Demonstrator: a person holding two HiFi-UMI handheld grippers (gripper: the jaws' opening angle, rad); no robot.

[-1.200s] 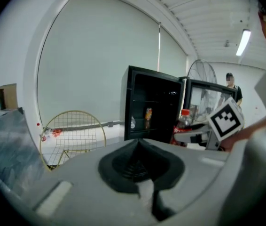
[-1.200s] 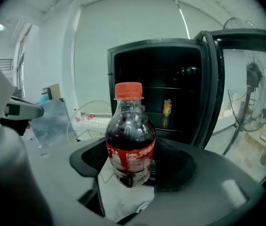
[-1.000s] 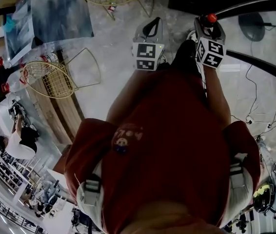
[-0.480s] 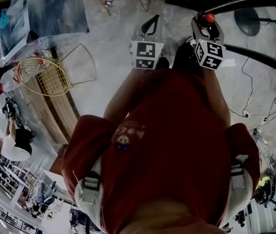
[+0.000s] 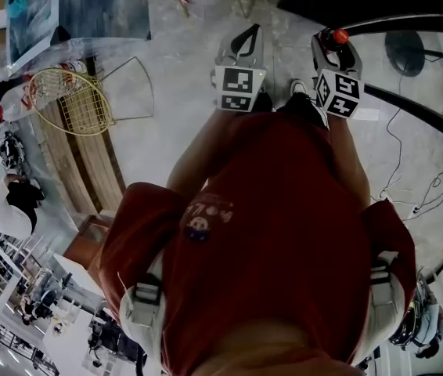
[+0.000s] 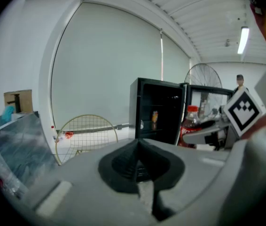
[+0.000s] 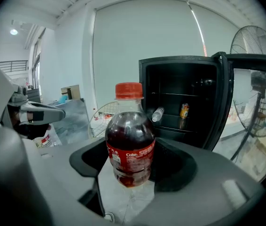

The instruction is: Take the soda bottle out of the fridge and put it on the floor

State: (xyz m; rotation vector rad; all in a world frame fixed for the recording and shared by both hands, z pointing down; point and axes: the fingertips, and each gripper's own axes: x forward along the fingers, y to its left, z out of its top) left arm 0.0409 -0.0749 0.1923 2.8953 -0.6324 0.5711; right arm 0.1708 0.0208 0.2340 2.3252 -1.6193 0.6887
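Note:
The soda bottle [image 7: 129,135], dark cola with a red cap and a red label, stands upright between the jaws of my right gripper [image 7: 130,168], which is shut on its lower body. The head view shows only its red cap [image 5: 339,35], at the tip of the right gripper [image 5: 335,44]. My left gripper [image 6: 137,157] is shut and empty, its black pads meeting; it is level with the right one, at the left [image 5: 243,41]. Ahead stands the black fridge [image 7: 180,102] with its door [image 7: 246,102] open. From the left gripper view the bottle [image 6: 189,121] is in front of the fridge [image 6: 156,112].
A can [image 7: 184,110] and a clear bottle [image 7: 157,114] lie on the fridge shelf. A standing fan [image 7: 260,41] is at the right. Wire chairs [image 5: 73,104], wooden boards [image 5: 88,171] and a plastic-covered object [image 5: 88,6] are on the left; cables [image 5: 409,202] trail on the grey floor.
Both grippers have shifted slightly over the floor, the right one still holding the bottle. The surroundings have slid in the head view as the person moves.

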